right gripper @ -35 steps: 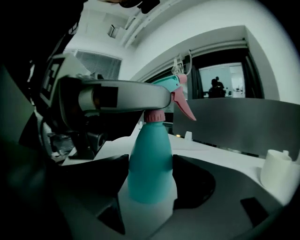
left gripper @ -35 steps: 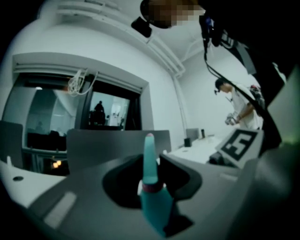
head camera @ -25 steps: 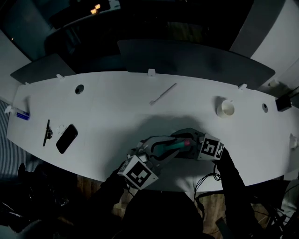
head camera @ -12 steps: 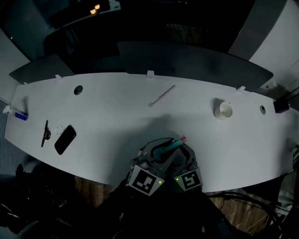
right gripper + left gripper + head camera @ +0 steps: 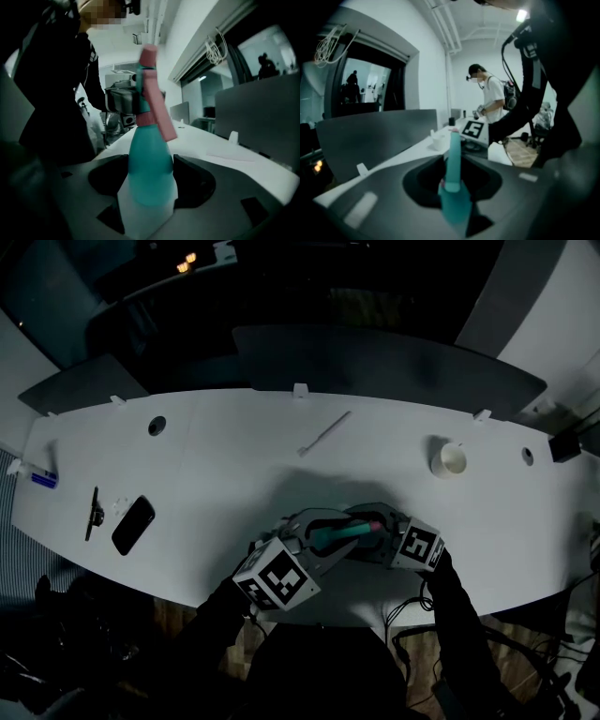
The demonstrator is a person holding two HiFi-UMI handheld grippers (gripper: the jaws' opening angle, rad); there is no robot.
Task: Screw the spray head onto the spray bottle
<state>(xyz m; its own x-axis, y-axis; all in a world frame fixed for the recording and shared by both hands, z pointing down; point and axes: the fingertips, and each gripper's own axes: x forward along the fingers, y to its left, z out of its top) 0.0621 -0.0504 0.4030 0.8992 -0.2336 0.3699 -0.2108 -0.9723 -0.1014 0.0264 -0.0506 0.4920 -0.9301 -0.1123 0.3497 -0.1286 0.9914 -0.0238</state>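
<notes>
The teal plastic spray bottle (image 5: 330,537) was held tilted above the middle of the near edge of the white tabletop (image 5: 216,465), with its pink spray head (image 5: 373,524) seated on the neck. The right gripper (image 5: 373,542) was clamped on the bottle's body; its own view showed the jaws pressed on both sides of the teal plastic spray bottle (image 5: 150,168) and the pink spray head (image 5: 152,93) with its trigger hanging down, which the head view reduced to a pink tip. The left gripper (image 5: 314,542) was closed on the head end; in its own view the left gripper (image 5: 452,187) gripped a teal shape with a pink sliver. Only the head view showed the black phone (image 5: 133,524) near the left edge, the thin white stick (image 5: 325,432) and the small white cup (image 5: 452,459) toward the far edge.
</notes>
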